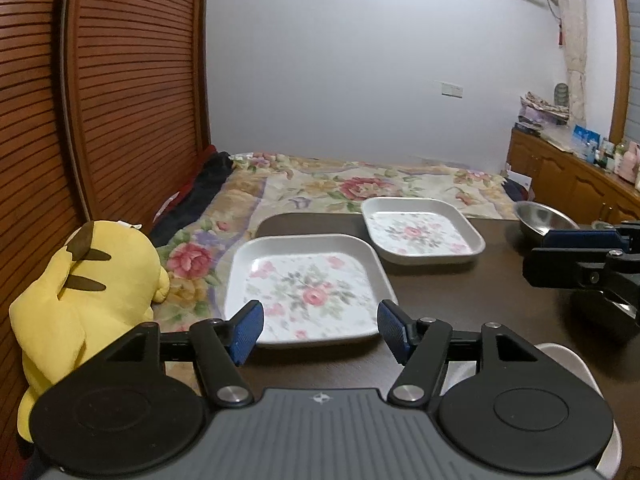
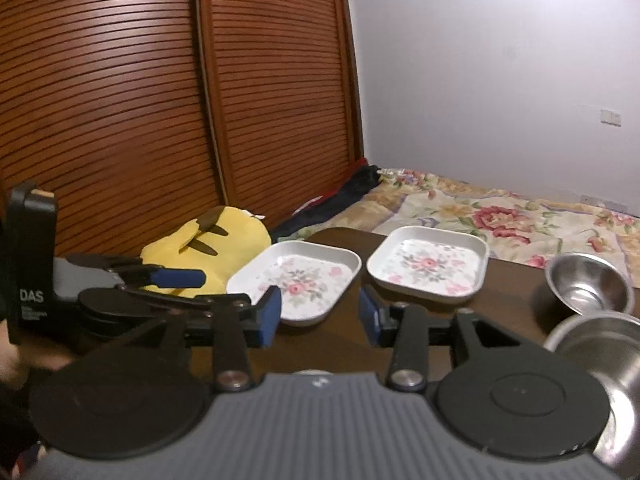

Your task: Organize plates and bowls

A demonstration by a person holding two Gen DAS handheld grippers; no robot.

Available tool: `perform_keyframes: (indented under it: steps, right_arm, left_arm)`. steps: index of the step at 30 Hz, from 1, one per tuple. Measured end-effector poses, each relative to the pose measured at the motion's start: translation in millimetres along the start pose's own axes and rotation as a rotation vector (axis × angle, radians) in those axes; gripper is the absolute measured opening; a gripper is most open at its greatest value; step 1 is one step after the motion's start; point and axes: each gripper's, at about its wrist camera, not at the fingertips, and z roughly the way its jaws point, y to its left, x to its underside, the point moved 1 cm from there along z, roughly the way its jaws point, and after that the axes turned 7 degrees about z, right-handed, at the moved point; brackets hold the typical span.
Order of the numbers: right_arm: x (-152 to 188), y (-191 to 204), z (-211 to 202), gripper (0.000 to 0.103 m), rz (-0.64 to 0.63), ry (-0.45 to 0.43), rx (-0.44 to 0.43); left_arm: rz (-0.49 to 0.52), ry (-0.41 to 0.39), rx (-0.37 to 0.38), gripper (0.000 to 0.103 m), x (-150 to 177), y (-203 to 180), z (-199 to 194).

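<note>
Your left gripper (image 1: 320, 330) covers the near rim of the nearer floral plate (image 1: 308, 284), whose pattern is blurred. In your left wrist view the right gripper (image 1: 576, 240) runs off the right edge, hiding part of the steel bowl (image 1: 540, 218). In your right wrist view the nearest steel bowl (image 2: 600, 344) is cut by the right edge and partly hidden. The sideboard's small items (image 1: 600, 148) are too small to tell.

Both cameras sit low over the near edge of the dark surface (image 1: 460, 292), looking toward the far bed (image 1: 360, 184). The left view faces straight ahead; the right view turns leftward. Both share the two floral plates and the yellow plush (image 2: 216, 248).
</note>
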Motion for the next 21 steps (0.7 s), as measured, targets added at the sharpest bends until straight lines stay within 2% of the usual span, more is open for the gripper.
perform_keyframes:
  steps: [7, 14, 21]
  right_arm:
    - [-14.9, 8.1, 34.9, 0.044, 0.0, 0.057, -0.001]
    - [-19.4, 9.3, 68.5, 0.044, -0.003, 0.114, 0.035]
    - [-14.0, 1.6, 101.9, 0.044, 0.043, 0.2, 0.06]
  left_arm:
    - [-0.015, 0.004, -0.002, 0.067, -8.5, 32.8, 26.1]
    - [-0.019, 0.004, 0.002, 0.067, -13.3, 62.5, 48.7]
    - [-0.036, 0.023, 0.033, 0.057, -10.5, 80.8, 71.4]
